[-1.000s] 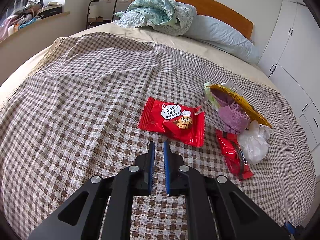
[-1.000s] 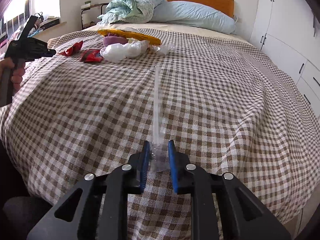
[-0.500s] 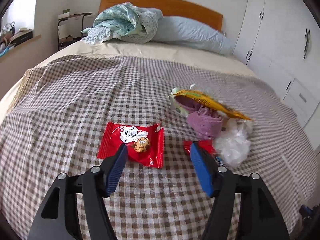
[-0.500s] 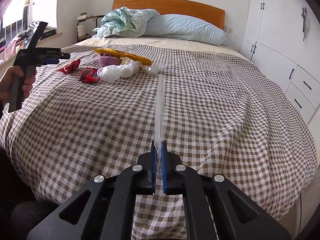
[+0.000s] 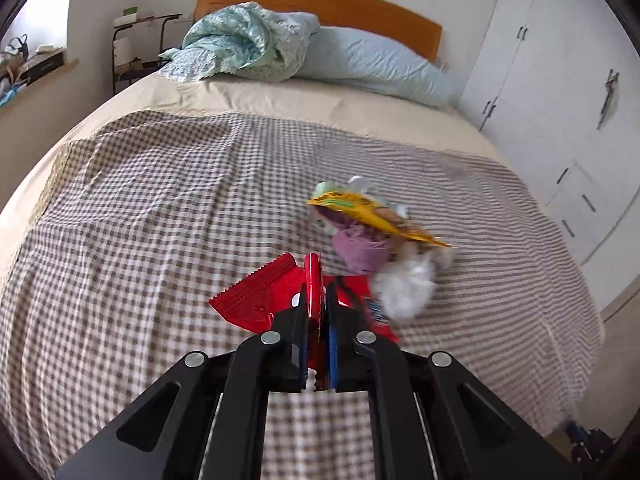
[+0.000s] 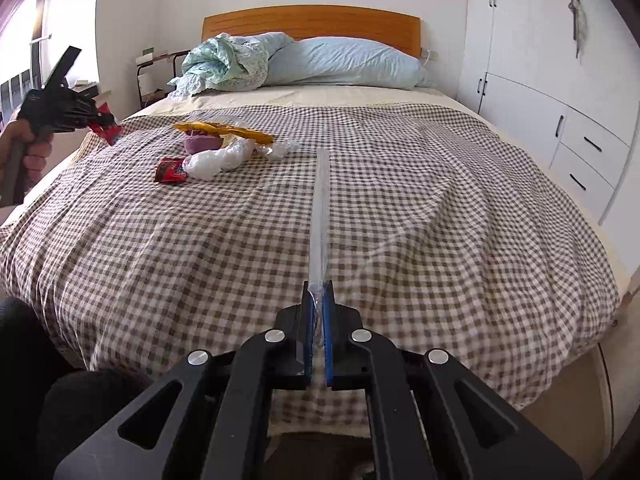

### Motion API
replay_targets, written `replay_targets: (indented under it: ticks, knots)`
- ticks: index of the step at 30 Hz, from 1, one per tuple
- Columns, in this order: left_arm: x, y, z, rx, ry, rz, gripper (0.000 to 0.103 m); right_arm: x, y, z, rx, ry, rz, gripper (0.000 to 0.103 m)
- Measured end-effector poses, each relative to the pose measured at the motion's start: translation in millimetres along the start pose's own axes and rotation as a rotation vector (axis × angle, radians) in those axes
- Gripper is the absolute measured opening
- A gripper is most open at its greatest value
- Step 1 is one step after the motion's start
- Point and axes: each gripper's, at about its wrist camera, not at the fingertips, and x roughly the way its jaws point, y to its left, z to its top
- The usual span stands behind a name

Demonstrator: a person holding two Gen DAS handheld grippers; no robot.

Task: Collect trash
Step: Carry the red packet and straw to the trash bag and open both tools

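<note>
Your left gripper has just closed on the red wrapper, apparently lifted off the bed. Your right gripper pinches the clear plastic sleeve.

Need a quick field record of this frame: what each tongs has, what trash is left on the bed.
left tongs: just closed, shut on red cookie wrapper, lifted off the bed
right tongs: shut on clear plastic sleeve, which sticks out forward
left on checked bedspread: yellow snack bag, purple cloth, white plastic bag, small red wrapper, clustered together
bin: none in view
</note>
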Motion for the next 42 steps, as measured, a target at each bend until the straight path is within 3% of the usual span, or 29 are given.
replay_targets:
  ticks: [4, 6, 11, 15, 17, 20, 25, 33, 39, 42]
  knots:
    - [-40, -69, -36, 0.07, 0.007, -0.169, 0.004, -45, -44, -43, 0.035, 0.067, -0.092, 0.004]
    - [-46, -108, -59, 0.112, 0.054, -0.257, 0.004, -70, -69, -76, 0.076, 0.141, -0.143, 0.004]
    - [-52, -216, -135, 0.277, 0.169, -0.458, 0.004, -118, -101, -194, 0.18, 0.471, -0.169, 0.004]
    - [-36, -267, -190, 0.352, 0.271, -0.498, 0.004, -129, -107, -291, 0.325, 0.747, -0.131, 0.004]
    - [-28, -283, -211, 0.363, 0.32, -0.511, 0.004, -125, -109, -325, 0.348, 0.83, -0.142, 0.004]
    - [-18, -302, -236, 0.392, 0.385, -0.5, 0.004, -113, -122, -356, 0.412, 0.876, -0.176, 0.004]
    - [-11, -328, -263, 0.46, 0.446, -0.481, 0.004, -87, -151, -363, 0.474, 0.869, -0.226, 0.004]
    - [2, -353, -279, 0.511, 0.503, -0.464, 0.005, -10, -200, -365, 0.508, 0.94, -0.21, 0.004]
    - [22, -374, -296, 0.562, 0.563, -0.458, 0.005, 36, -231, -346, 0.62, 0.843, -0.209, 0.004]
    - [36, -386, -307, 0.569, 0.605, -0.452, 0.005, 64, -242, -351, 0.669, 0.842, -0.194, 0.004]
